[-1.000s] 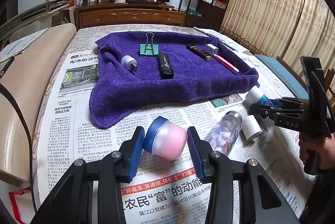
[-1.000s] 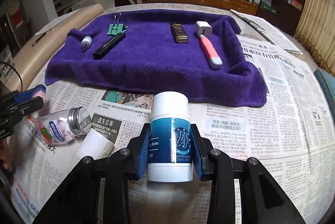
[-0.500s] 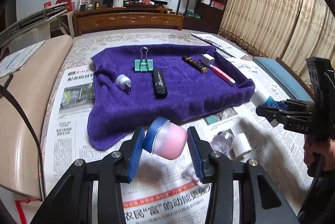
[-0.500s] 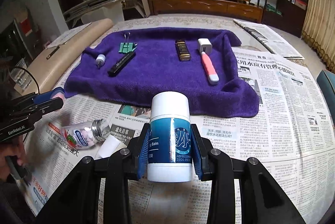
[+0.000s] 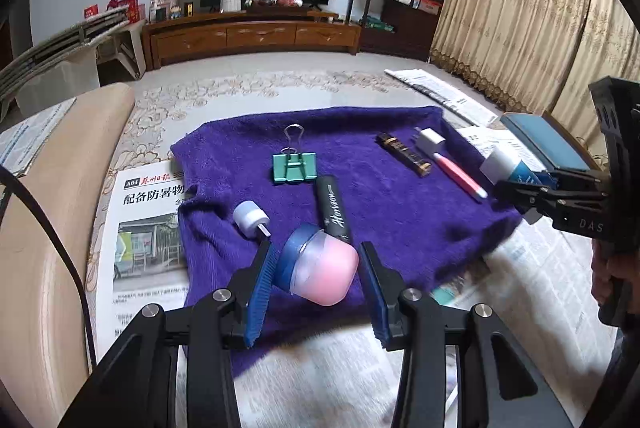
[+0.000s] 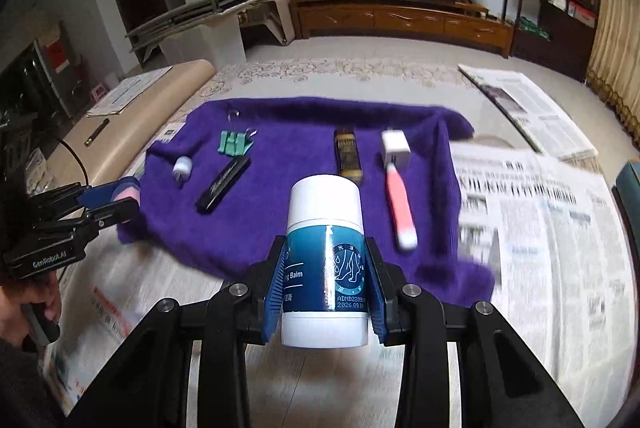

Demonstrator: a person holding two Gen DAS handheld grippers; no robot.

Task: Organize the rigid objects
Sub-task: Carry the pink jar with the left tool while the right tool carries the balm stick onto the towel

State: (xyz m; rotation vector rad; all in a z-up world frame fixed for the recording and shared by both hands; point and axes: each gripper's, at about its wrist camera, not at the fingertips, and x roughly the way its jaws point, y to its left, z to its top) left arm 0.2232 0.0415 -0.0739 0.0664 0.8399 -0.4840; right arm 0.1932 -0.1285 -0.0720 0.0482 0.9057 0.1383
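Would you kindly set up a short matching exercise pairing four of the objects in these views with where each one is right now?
Things:
1. pink jar
2. balm stick
3. binder clip
4. pink-handled razor

Places:
A. on the purple towel, near its right side
B. between the left gripper pads
C. on the towel, just beyond the black tube
D. between the right gripper pads

Pairs: 1-B, 2-D, 3-C, 4-A
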